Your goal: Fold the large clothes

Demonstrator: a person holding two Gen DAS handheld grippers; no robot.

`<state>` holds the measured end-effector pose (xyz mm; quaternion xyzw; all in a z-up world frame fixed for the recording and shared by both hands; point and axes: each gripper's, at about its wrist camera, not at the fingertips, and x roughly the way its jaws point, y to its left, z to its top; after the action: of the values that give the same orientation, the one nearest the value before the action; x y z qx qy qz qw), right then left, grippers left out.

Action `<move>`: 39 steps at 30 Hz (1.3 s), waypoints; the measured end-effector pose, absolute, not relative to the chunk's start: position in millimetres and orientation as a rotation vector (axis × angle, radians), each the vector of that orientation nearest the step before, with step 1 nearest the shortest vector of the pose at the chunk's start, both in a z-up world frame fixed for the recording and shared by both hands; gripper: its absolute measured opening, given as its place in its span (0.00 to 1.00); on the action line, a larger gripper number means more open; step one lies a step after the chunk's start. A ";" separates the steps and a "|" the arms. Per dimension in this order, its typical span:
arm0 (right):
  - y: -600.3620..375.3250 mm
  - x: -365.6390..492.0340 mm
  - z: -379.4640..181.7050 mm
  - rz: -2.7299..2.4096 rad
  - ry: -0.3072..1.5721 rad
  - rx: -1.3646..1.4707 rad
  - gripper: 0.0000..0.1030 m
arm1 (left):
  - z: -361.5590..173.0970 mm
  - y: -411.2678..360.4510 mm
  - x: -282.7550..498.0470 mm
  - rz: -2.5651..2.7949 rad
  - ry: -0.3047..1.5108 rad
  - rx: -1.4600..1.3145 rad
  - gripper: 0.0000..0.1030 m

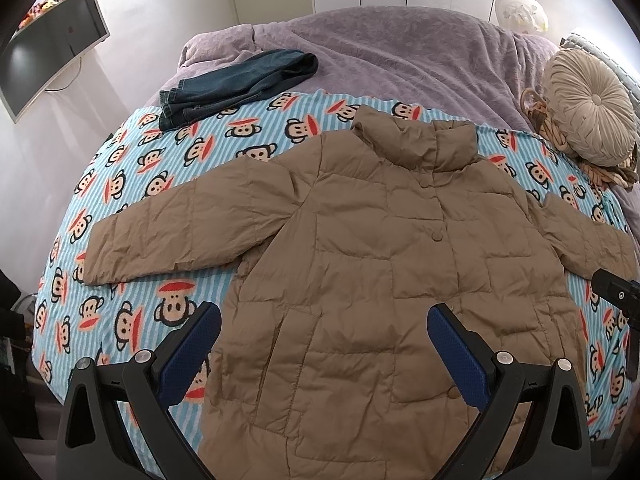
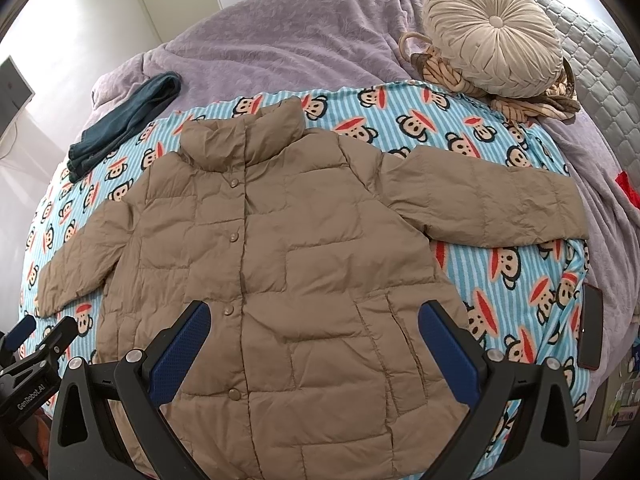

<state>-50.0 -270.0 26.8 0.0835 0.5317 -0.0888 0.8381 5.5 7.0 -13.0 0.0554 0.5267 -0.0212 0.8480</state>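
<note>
A tan quilted jacket (image 1: 360,248) lies spread flat, front up and snapped shut, on a monkey-print blanket (image 1: 132,168) that covers the near part of a bed. Its collar points to the far side, both sleeves reach out left and right, and its hem hangs toward the near edge.

The left gripper (image 1: 324,344) hovers over the lower left of the jacket with its fingers spread wide and nothing between them. The right gripper (image 2: 314,340) does the same over the lower right, fingers likewise apart and empty.

The puffy, slick-looking fabric is probably the main risk: a shallow pinch could catch only the top layer, so the front would lift away from the back and the fold would come out crooked. A sleeve dragged across may also bunch instead of lying flat, and trapped air could spring a fold back open.

Folded jeans (image 1: 236,80) sit at the far left, partly on the blanket and well apart from the jacket. A round pleated cushion (image 2: 494,36) rests on a woven basket (image 2: 436,68) at the far right, near the right sleeve but not touching it. A dark phone (image 2: 592,326) lies by the right edge of the blanket; a wide sweep of that sleeve could knock it.
</note>
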 end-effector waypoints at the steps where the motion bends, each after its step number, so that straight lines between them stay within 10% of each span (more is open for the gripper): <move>1: -271.5 -49.4 24.9 -0.187 1.126 0.179 1.00 | -13.6 7.5 6.1 -0.041 1.118 0.121 1.00; 18: -254.0 -31.8 -5.5 -0.217 1.252 0.175 1.00 | -38.5 34.6 24.9 -0.105 1.154 -0.035 1.00; 39: -125.1 17.2 -76.8 0.162 1.372 0.190 1.00 | -186.4 312.2 92.5 0.165 1.043 -0.804 1.00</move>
<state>17.2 -125.1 -76.8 0.0874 0.6317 0.0745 0.7666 92.5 312.2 -186.4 -0.3730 0.4842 0.0766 0.7877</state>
